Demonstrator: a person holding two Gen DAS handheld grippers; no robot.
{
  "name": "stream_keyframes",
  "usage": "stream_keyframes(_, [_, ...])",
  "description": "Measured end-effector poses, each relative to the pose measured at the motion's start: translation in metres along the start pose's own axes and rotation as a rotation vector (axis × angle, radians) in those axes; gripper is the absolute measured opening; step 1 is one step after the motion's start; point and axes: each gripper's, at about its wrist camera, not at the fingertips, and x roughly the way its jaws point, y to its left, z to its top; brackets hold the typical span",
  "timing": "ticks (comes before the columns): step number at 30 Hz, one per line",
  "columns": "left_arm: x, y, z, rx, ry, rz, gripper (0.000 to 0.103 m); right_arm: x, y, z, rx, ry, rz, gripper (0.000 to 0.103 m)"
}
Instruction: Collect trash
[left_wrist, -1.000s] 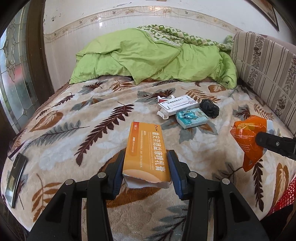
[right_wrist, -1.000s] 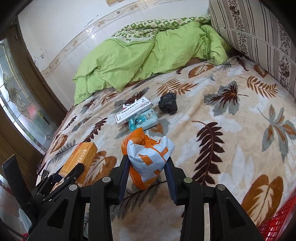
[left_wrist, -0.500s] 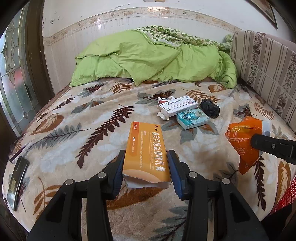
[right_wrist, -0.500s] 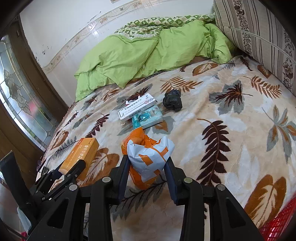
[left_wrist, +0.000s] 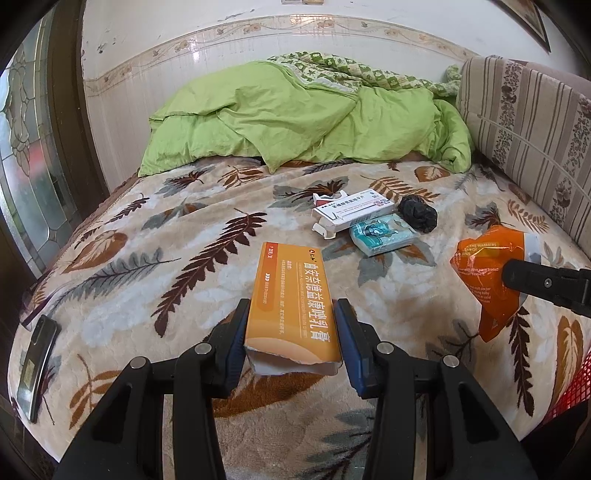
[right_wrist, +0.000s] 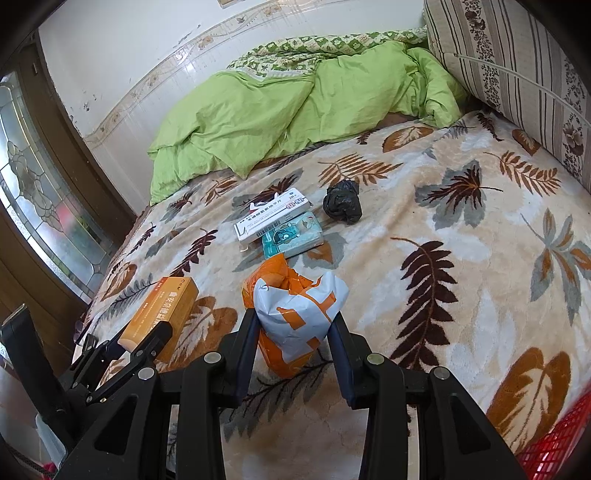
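A: Left gripper (left_wrist: 291, 332) up close, jaws clamped on the orange box (left_wrist: 291, 302), torn end toward the camera, lifted above the leaf-print blanket (left_wrist: 184, 266).

B: Right gripper (right_wrist: 293, 339) likewise, jaws pinching the crumpled orange-and-white wrapper (right_wrist: 295, 314), also held over the blanket.

A: Farther along, lying on the bed: white medicine box (left_wrist: 351, 210), teal tissue pack (left_wrist: 382, 234) touching it, black wad (left_wrist: 419, 213) just beside both.

B: Dark phone (left_wrist: 37, 362) at the left edge. Red basket (right_wrist: 557, 439) peeking in bottom right. Green duvet (left_wrist: 295, 114) bunched at the far end.
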Motion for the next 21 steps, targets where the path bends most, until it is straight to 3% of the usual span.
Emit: stream_keyframes(21, [0.0013,-0.0030,0.0003,0.004,-0.001,0.000,0.044,-0.0007,-0.0007,0.0005,0.001,-0.001,-0.005,0.040])
